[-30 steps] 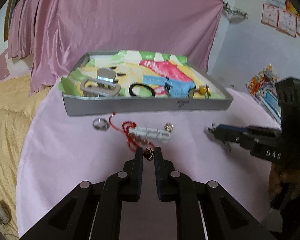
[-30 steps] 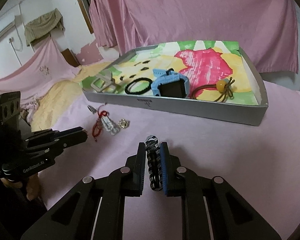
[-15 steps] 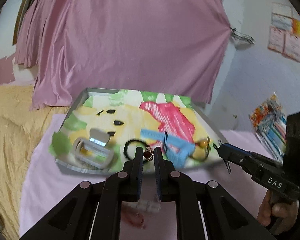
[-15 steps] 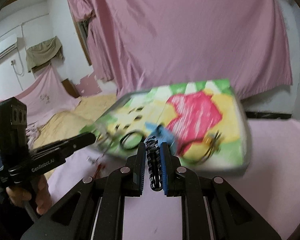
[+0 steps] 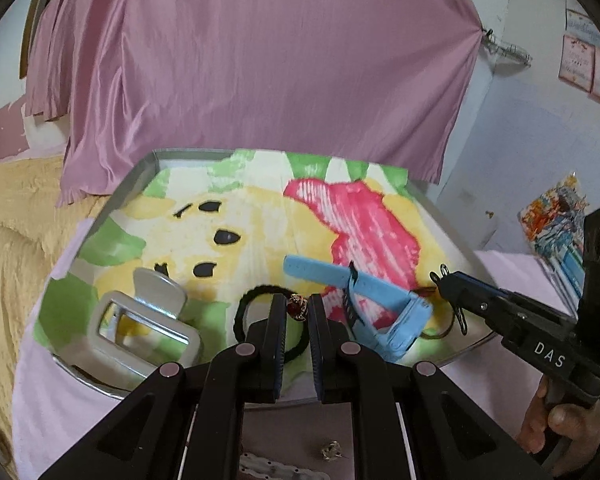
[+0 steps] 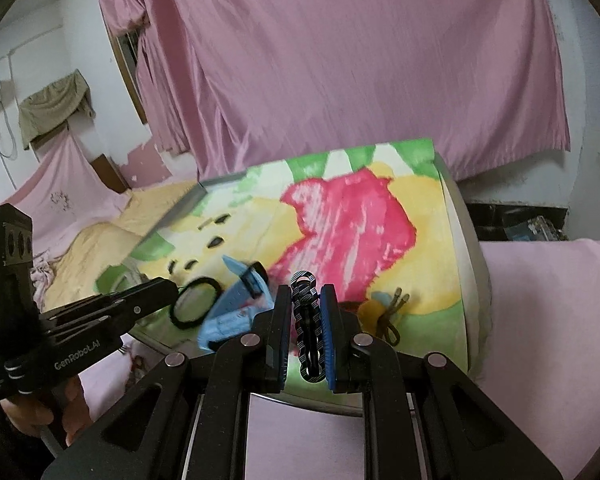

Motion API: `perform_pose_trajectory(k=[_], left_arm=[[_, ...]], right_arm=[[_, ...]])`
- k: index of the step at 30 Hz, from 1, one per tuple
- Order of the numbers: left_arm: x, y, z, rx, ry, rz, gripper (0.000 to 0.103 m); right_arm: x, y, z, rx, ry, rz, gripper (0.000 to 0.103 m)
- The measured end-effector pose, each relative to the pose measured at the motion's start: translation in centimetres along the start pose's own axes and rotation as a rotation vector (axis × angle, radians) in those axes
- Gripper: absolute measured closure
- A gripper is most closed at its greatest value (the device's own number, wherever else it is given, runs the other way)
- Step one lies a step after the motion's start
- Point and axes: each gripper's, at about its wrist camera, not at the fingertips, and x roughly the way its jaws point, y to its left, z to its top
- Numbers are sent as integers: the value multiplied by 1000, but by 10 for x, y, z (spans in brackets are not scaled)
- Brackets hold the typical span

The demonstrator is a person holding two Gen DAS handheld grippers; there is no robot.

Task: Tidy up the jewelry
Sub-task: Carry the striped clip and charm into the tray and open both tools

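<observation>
Silver-grey metal walls frame the shallow tray (image 5: 112, 200), whose floor is lined with a bright cartoon-print cloth, and both grippers hang over its near edge, apparently so that each held piece can be let go inside rather than on the pink tablecloth (image 6: 560, 320). The left gripper (image 5: 298, 308) is nearly closed, pinching a small red-and-gold beaded charm (image 5: 298, 306) at its very tips. The right gripper (image 6: 306, 312) is clamped on a black-and-white patterned chain bracelet (image 6: 306, 320) standing upright between its pads. Already in the tray lie a silver rectangular buckle-like case (image 5: 140, 320), a black elastic hair tie (image 5: 256, 300), a blue plastic watch (image 5: 364, 300) and a brown cord with a yellow bead (image 6: 384, 316). Outside it, on the cloth, a small gold trinket (image 5: 332, 449) waits.
</observation>
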Motion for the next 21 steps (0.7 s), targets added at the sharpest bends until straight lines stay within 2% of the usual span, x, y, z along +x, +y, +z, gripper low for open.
perform_pose_trajectory(k=[5,11,21], left_arm=[[9,0,-4,4,33,9,92],[16,2,-6,5,61,6,92],[18,5,-6,-5,63,6,92]], right_arm=[[12,-4,-1,3,47,-49,90],[19,-4,-2,3,76,-47,90],[24,-3,-3,-3,94,-50,88]])
